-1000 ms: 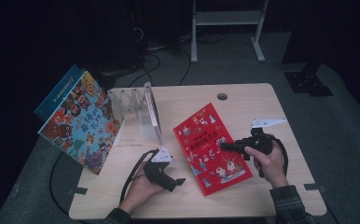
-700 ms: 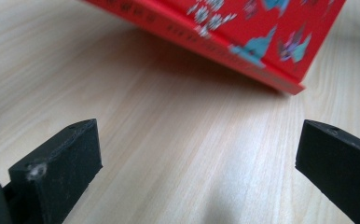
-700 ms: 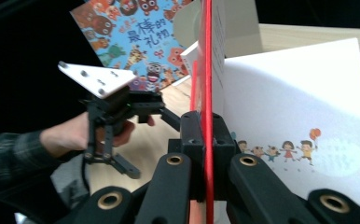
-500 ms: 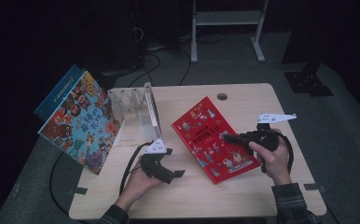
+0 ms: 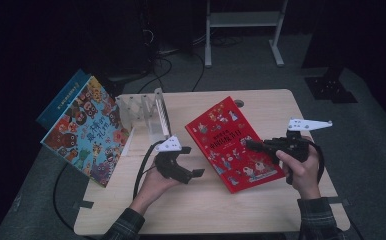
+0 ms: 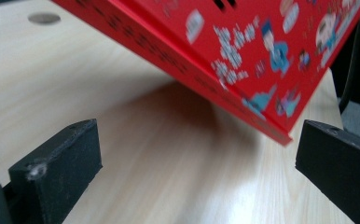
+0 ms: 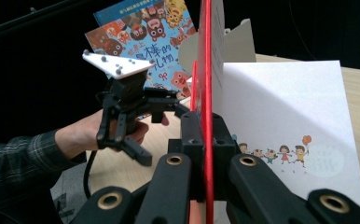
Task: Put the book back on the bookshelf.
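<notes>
- My right gripper [image 5: 251, 145] is clamped tight on the right edge of the thin red picture book with cartoon people on its cover [image 5: 233, 142]. In the right gripper view my two black jaws pinch the red cover [image 7: 207, 93] from both sides, at the bottom middle of the frame.
- The red book sits in the middle of the high view. It is tilted, with one side lifted off the light wooden table [image 5: 201, 210].
- In the right gripper view a white page [image 7: 285, 121] with little drawn children fills the right side of the frame.
- My left gripper [image 5: 193, 174] is let go and wide apart. It holds nothing. It is in the lower middle of the high view, just beside the lower left corner of the red book.
- In the left gripper view my two black jaws stand far apart at the lower left and lower right. The red book [image 6: 243, 56] hangs above the table [image 6: 159, 158] between them, near the top of the frame, and a dark shadow lies under it. The pads do not touch it.
- A big colourful picture book with funny monster faces [image 5: 88, 132] leans at the left side of the high view.
- A clear plastic book rack [image 5: 143, 112] stands beside it, at the upper left part of the table.
</notes>
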The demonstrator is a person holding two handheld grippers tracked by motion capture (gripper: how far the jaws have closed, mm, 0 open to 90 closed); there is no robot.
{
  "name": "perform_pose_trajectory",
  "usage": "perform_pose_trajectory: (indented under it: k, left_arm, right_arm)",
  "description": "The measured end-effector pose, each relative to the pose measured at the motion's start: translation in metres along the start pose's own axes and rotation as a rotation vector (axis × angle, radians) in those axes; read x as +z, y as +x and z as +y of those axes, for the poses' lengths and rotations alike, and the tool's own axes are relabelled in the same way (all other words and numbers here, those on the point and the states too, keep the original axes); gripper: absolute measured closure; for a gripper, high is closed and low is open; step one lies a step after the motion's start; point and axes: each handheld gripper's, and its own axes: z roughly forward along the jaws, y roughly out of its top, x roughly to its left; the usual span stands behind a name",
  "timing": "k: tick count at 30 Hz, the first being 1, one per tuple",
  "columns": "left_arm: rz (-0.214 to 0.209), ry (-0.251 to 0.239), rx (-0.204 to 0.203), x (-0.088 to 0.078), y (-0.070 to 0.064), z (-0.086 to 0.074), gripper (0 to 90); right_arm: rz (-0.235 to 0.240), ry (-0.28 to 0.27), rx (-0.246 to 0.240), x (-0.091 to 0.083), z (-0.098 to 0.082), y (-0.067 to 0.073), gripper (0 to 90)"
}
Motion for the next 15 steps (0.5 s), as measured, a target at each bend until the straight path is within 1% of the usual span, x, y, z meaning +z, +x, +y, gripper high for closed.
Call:
perform_pose_trajectory:
  k: [3,5,6,7,8,9,10,11,13,15]
  left_arm:
    - [0.007,-0.023,-0.001,-0.002,0.005,0.009,0.0]
    - [0.005,-0.053,-0.014,-0.003,0.009,0.015,0.0]
    - [0.005,-0.053,-0.014,-0.003,0.009,0.015,0.0]
    - [0.003,-0.076,-0.014,-0.006,0.012,0.021,0.0]
    - [0.003,-0.076,-0.014,-0.006,0.012,0.021,0.0]
    - [0.001,-0.094,-0.015,-0.007,0.014,0.027,0.0]
    - [0.001,-0.094,-0.015,-0.007,0.014,0.027,0.0]
    - [-0.004,-0.111,-0.02,-0.009,0.016,0.032,0.0]
    - [-0.01,-0.123,-0.023,-0.009,0.017,0.035,0.0]
    - [-0.019,-0.129,-0.023,-0.01,0.018,0.037,0.0]
  right_arm:
    - [0.003,-0.011,-0.001,-0.003,0.001,0.002,87.9]
    - [0.007,-0.015,-0.006,-0.005,0.002,0.003,87.9]
    - [0.014,-0.022,-0.004,-0.006,0.003,0.004,88.0]
    - [0.018,-0.024,-0.004,-0.007,0.003,0.005,88.0]
    - [0.018,-0.024,-0.004,-0.007,0.003,0.005,88.0]
    - [0.03,-0.027,-0.005,-0.008,0.004,0.006,88.0]
    - [0.03,-0.027,-0.005,-0.008,0.004,0.006,88.0]
    - [0.039,-0.033,-0.006,-0.008,0.004,0.007,87.9]
    - [0.046,-0.034,-0.004,-0.008,0.005,0.009,87.9]
    - [0.051,-0.037,-0.013,-0.008,0.005,0.01,87.9]
